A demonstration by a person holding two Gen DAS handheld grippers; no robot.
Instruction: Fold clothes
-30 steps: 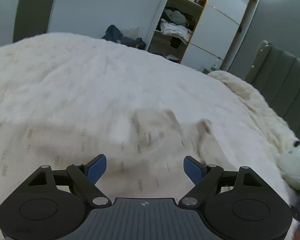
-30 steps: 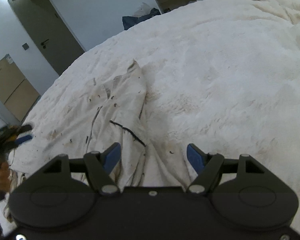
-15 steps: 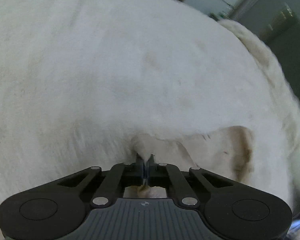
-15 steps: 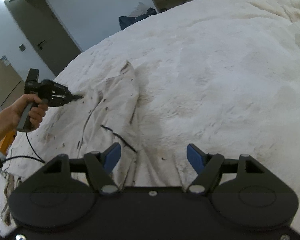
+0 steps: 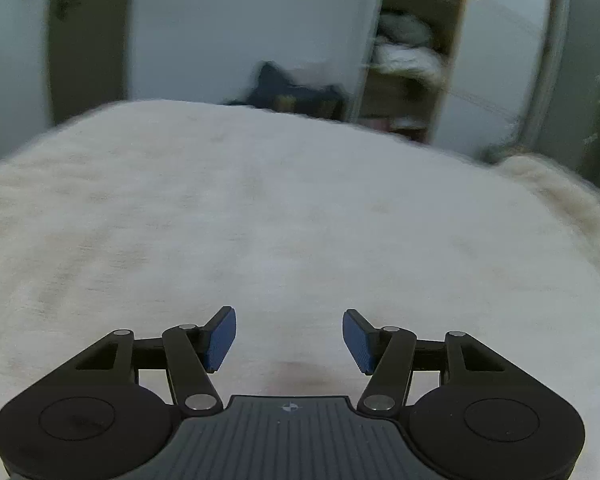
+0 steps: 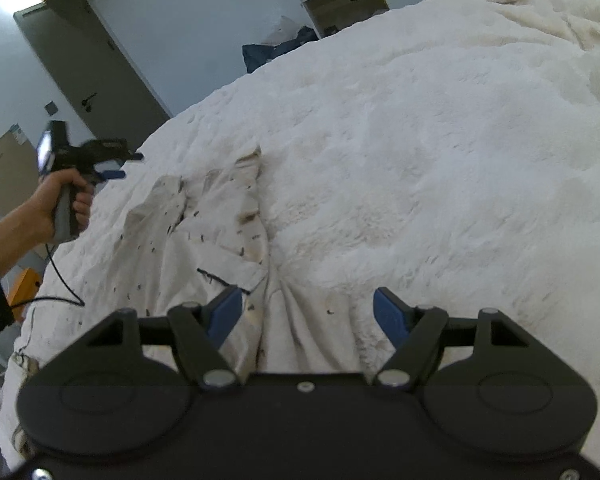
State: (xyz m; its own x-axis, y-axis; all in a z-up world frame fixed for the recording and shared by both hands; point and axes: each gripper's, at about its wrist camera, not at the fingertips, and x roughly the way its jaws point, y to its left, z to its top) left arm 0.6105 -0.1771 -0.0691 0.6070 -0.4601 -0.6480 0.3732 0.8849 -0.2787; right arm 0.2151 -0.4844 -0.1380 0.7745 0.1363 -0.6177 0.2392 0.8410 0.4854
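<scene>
On the fluffy white bed point(image 6: 440, 128), the left gripper point(image 5: 288, 338) had just let go of the cream garment point(image 6: 204, 240); its empty jaws were opening. The right gripper point(image 6: 307, 316) hovered, jaws released, over the still-crumpled cloth. Folding had barely begun.

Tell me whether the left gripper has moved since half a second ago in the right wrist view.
Yes. The left gripper, jaws opening and empty, has lifted off the garment toward the grey door behind it.
</scene>
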